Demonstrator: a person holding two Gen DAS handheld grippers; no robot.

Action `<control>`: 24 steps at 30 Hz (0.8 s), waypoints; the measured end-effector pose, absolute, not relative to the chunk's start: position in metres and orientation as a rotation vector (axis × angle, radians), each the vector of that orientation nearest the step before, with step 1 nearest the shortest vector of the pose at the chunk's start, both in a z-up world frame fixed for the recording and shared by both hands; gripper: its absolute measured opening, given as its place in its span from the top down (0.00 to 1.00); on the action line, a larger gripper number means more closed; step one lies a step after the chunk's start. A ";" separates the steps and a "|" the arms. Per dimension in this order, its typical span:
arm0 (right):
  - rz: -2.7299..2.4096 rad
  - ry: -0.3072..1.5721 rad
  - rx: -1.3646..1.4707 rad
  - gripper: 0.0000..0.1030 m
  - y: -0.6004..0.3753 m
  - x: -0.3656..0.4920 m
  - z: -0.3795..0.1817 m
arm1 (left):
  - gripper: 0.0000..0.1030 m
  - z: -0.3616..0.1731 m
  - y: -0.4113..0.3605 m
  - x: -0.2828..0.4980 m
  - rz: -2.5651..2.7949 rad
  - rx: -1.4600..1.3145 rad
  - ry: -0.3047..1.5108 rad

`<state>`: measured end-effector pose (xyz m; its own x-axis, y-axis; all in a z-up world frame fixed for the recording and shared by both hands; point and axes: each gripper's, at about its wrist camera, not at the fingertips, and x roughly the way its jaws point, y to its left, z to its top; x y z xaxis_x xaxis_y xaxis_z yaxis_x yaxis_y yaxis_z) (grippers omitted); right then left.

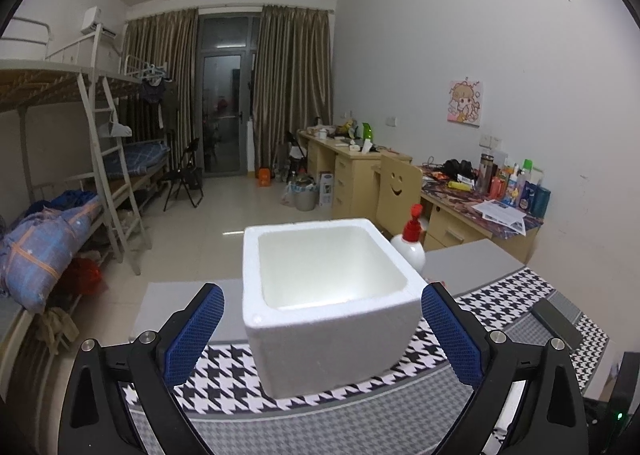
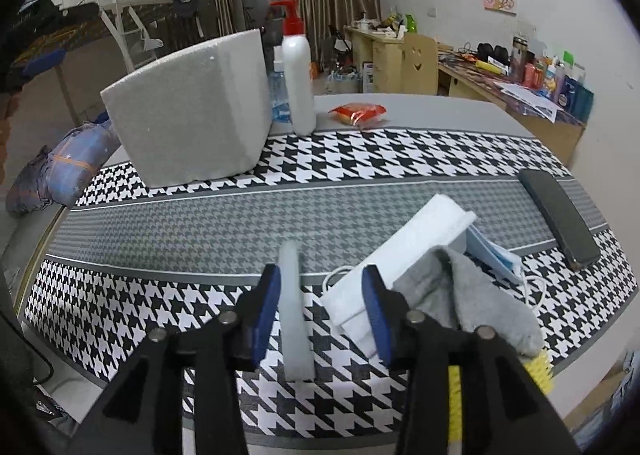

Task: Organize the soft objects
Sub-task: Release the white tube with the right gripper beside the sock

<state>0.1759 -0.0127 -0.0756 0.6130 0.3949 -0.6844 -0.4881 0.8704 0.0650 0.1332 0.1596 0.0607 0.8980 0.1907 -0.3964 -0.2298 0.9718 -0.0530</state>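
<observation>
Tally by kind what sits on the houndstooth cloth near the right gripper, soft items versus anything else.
Soft, white: 3 (sponge strip, folded white cloth, white face mask)
Soft, grey: 1 (grey sock)
Soft, blue: 1 (blue face mask)
Hard: 1 (black phone)
Total: 6

Left wrist view: looks along my left gripper (image 1: 322,329), tilted slightly down, close up on the open white foam box (image 1: 328,295), room and desks beyond. Right wrist view: looks along my right gripper (image 2: 322,311), pitched more steeply onto the houndstooth cloth (image 2: 360,163), very near the items under it. Both views share the box, the red-capped pump bottle (image 2: 297,71), the black phone (image 2: 560,215), the far curtains.
</observation>
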 end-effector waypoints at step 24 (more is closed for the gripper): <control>0.462 0.679 -0.079 0.33 -0.070 0.160 -0.062 | 0.03 0.022 0.094 0.103 0.176 -0.104 0.401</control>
<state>0.1602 -0.0697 -0.0617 0.6815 0.3859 -0.6219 -0.4363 0.8964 0.0781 0.1035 0.0938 0.0216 0.9056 0.1496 -0.3968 -0.1907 0.9794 -0.0660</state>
